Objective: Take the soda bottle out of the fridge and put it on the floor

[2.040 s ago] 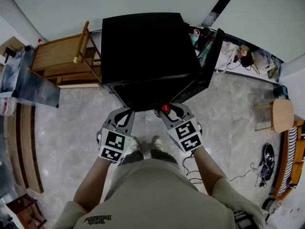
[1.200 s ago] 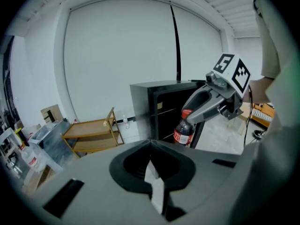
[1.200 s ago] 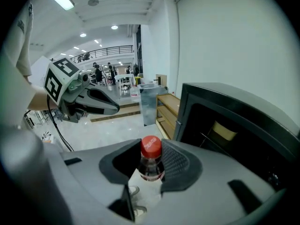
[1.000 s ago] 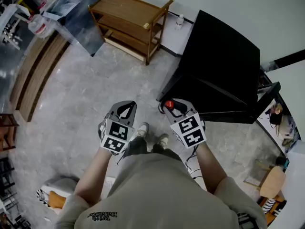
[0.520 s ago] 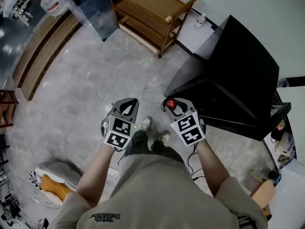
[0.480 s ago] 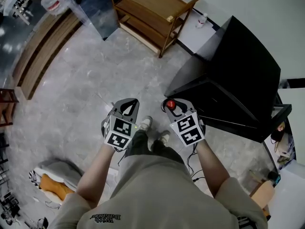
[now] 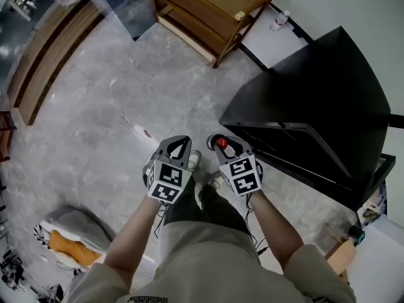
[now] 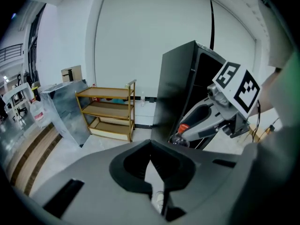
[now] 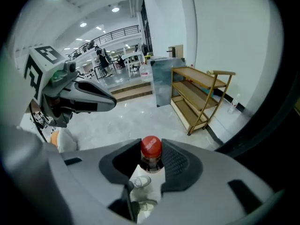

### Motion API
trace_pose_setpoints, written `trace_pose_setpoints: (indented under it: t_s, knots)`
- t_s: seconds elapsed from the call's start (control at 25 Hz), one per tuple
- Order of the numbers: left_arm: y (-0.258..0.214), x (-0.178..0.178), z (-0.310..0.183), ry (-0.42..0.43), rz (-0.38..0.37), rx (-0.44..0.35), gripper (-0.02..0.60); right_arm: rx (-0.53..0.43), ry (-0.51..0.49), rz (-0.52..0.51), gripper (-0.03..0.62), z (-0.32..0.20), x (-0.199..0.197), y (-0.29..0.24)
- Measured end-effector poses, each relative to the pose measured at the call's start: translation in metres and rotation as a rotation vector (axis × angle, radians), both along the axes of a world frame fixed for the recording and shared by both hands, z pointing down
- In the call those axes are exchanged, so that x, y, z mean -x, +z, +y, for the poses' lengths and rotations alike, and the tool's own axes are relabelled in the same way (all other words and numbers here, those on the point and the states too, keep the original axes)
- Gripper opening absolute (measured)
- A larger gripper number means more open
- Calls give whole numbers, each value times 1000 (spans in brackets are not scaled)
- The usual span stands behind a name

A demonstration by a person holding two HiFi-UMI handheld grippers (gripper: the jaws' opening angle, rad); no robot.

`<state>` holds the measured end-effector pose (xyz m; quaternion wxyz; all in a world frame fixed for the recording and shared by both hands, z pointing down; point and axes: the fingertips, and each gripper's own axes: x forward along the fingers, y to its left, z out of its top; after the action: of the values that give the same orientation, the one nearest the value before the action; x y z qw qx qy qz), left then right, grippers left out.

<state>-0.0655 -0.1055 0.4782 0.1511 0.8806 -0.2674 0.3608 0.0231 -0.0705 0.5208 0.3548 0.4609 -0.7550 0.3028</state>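
Note:
The soda bottle's red cap [image 7: 221, 143] shows between the jaws of my right gripper [image 7: 223, 146], which is shut on the bottle's neck. In the right gripper view the cap [image 9: 151, 146] and dark neck stand upright in the jaw notch of the right gripper [image 9: 151, 162], over the grey floor. My left gripper [image 7: 178, 141] hangs beside it, shut with nothing in it; its jaw tips [image 8: 151, 143] meet. The black fridge [image 7: 315, 106] stands to the right, and in the left gripper view the fridge [image 8: 180, 88] is behind the bottle [image 8: 184, 127].
A wooden shelf unit [image 7: 214, 11] stands along the far wall, with a small bottle [image 7: 281, 19] on the floor beside it. A cloth bundle [image 7: 69, 232] lies at lower left. The person's shoes [image 7: 192, 161] are right under the grippers. Wooden steps [image 7: 38, 62] run at left.
The view has swung left, away from the fridge, which now sits at the right. Both grippers have drawn closer together over the open floor; the right one still holds the bottle.

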Motion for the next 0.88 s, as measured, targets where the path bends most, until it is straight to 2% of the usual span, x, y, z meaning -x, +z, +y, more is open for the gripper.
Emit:
trace_pose_setpoints:
  t_s: [0.28, 0.48, 0.76, 0.88]
  knots:
    - [78, 10, -11, -6, -24, 84, 5, 78, 68, -6, 112, -14, 4, 79]
    - [148, 8, -6, -12, -35, 146, 6, 156, 143, 2, 112, -11, 1, 151]
    - [242, 12, -9, -21, -62, 207, 6, 226, 189, -25, 112, -14, 13, 243]
    - [278, 15, -17, -26, -28, 235, 6, 241, 180, -37, 114, -17, 21, 278]
